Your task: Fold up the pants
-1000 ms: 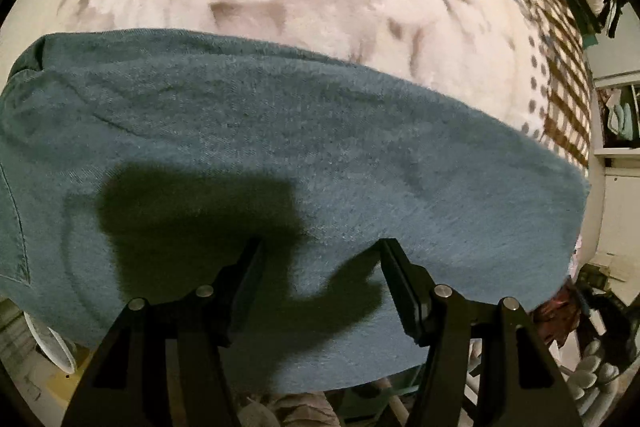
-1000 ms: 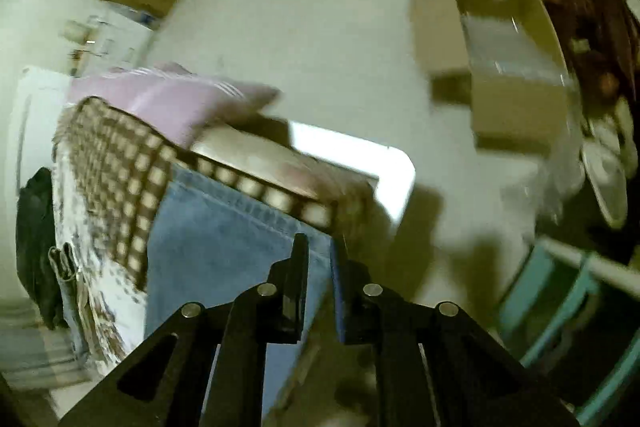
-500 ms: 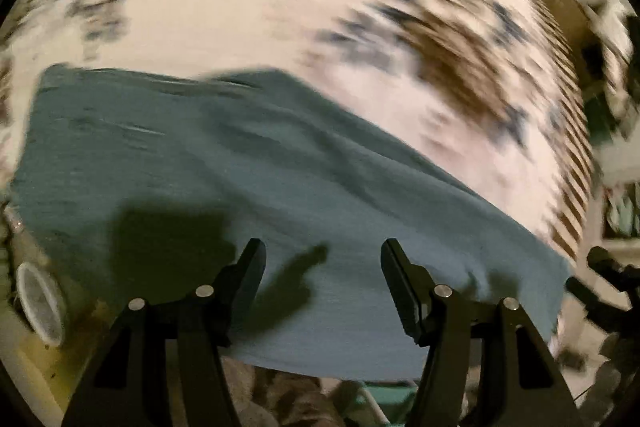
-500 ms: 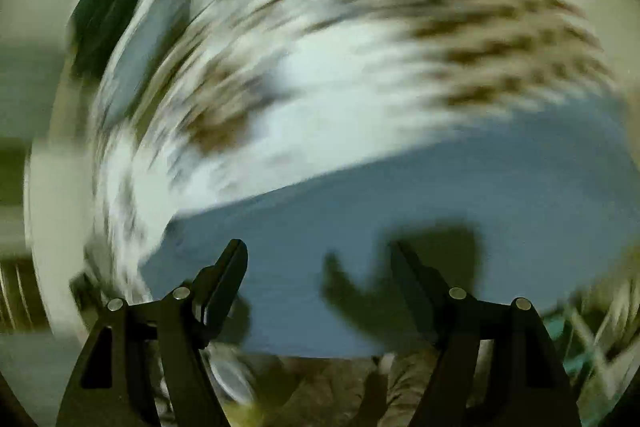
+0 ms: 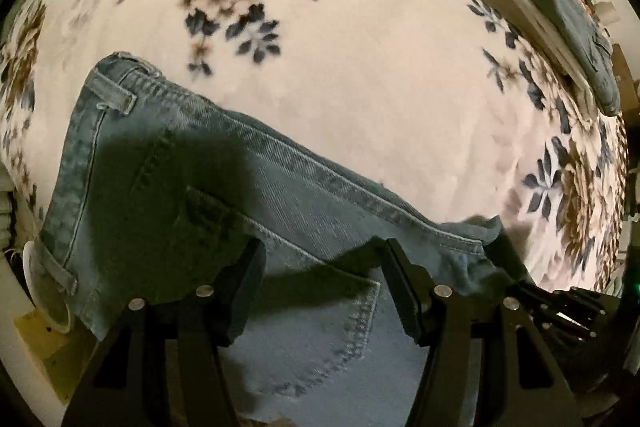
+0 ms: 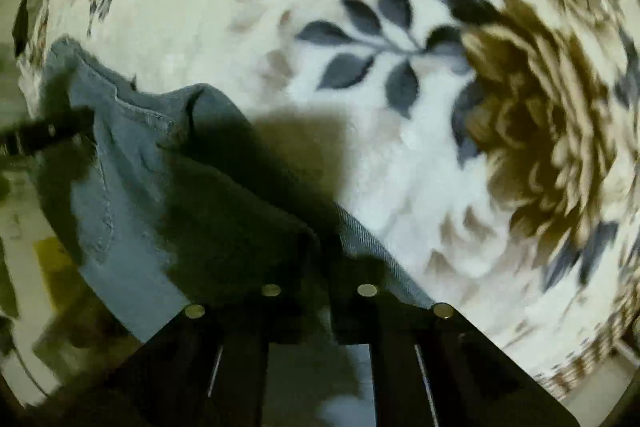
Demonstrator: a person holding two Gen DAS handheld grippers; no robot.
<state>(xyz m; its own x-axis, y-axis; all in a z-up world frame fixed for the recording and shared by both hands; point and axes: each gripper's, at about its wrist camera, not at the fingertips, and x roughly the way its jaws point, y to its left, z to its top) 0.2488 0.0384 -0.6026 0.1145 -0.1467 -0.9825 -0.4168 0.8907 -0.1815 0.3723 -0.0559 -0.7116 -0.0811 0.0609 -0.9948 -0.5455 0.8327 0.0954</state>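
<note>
1. The big flower blanket (image 5: 380,75) covers the bed; the jeans (image 5: 168,195) lie on it near the close edge, and their waistband end hangs a bit over the side.
2. The jeans look folded into one thick pile; a back pocket (image 5: 320,331) shows on top, so I think only tidying is left.
3. The left tongs (image 5: 322,283) are wide open over the pocket, holding nothing.
4. The right tongs (image 6: 326,259) are squeezed together at the jeans' edge; I cannot tell if cloth is caught.
</note>
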